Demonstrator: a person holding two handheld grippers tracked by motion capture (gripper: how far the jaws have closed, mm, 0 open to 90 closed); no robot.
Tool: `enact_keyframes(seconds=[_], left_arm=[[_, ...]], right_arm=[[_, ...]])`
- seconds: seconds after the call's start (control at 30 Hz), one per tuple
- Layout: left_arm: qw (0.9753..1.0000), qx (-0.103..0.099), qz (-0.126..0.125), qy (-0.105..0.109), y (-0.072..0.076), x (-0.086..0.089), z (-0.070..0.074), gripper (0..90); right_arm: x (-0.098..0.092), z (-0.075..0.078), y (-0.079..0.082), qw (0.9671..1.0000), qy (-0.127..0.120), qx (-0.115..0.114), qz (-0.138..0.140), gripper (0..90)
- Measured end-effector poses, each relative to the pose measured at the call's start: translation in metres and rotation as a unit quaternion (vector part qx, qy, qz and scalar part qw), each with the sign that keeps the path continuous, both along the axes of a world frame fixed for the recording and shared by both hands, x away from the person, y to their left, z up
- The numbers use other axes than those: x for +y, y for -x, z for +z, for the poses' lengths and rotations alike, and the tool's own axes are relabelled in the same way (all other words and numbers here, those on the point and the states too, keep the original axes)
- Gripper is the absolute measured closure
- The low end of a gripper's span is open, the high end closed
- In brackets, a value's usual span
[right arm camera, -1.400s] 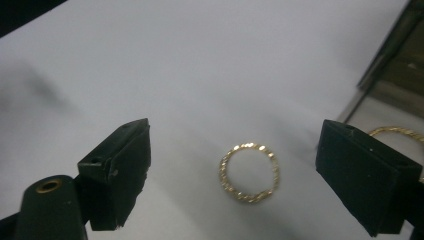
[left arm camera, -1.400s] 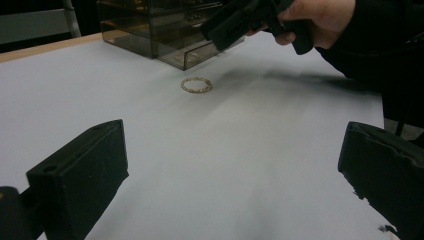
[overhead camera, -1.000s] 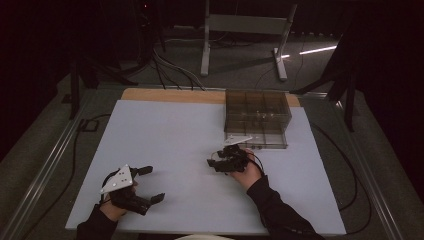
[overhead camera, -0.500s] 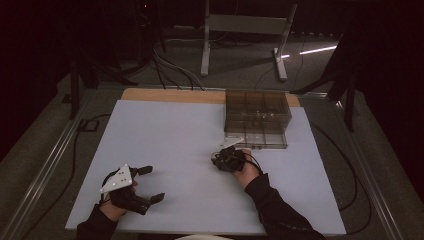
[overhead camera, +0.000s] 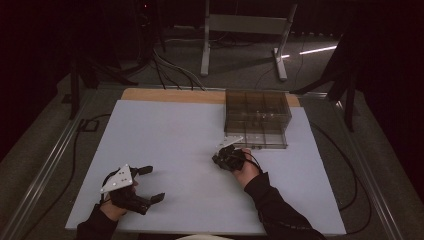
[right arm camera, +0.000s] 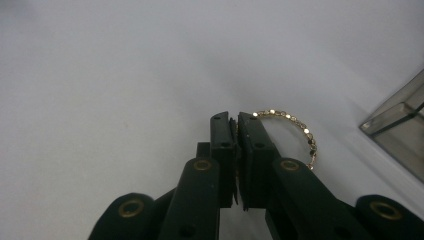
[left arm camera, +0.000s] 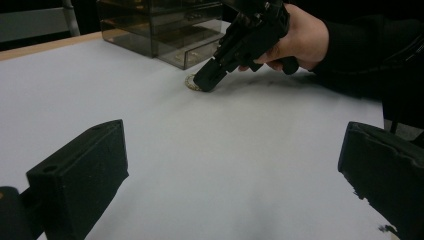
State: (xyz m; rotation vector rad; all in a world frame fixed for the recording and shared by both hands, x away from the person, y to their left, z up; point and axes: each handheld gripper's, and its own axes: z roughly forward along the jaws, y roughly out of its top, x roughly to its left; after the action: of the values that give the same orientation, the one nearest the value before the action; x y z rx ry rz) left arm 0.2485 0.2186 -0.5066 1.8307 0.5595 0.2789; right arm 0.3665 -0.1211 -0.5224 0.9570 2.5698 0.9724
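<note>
Right claw (right arm camera: 236, 120) clamped on a gold bracelet (right arm camera: 295, 131) just in front of the clear box (overhead camera: 257, 119); left claw (overhead camera: 150, 184), jaws apart, well left of the box.

A dim lab or recording studio. The white surface (overhead camera: 165, 145) stands on grey carpet, with cables (overhead camera: 172, 70) and a metal stand (overhead camera: 245, 30) beyond its far edge. Black drapes close the room behind the stand.

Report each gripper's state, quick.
Left gripper: tongs wide open, holding nothing, above the white table.
Right gripper: tongs closed on the gold beaded bracelet, down at the table beside the clear drawer box.
</note>
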Motion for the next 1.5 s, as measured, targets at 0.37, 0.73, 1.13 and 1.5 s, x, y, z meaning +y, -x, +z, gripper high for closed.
enact_keyframes(seconds=[0.37,0.73,1.13,1.5], left_arm=[[1.0,0.0,-0.001,0.001,0.0,0.0,0.0,0.6],[1.0,0.0,-0.001,0.0,0.0,0.0,0.0,0.6],[1.0,0.0,-0.001,0.001,0.0,0.0,0.0,0.6],[1.0,-0.002,0.0,0.004,0.0,0.001,0.001,0.6]], right_arm=[[-0.007,0.022,0.0,0.9997,-0.022,-0.011,-0.007,86.6],[-0.021,0.048,-0.008,0.999,-0.032,-0.025,-0.022,86.5],[-0.037,0.062,-0.023,0.998,-0.034,-0.028,-0.045,86.4],[-0.052,0.062,-0.038,0.9959,-0.045,-0.028,-0.073,86.3]])
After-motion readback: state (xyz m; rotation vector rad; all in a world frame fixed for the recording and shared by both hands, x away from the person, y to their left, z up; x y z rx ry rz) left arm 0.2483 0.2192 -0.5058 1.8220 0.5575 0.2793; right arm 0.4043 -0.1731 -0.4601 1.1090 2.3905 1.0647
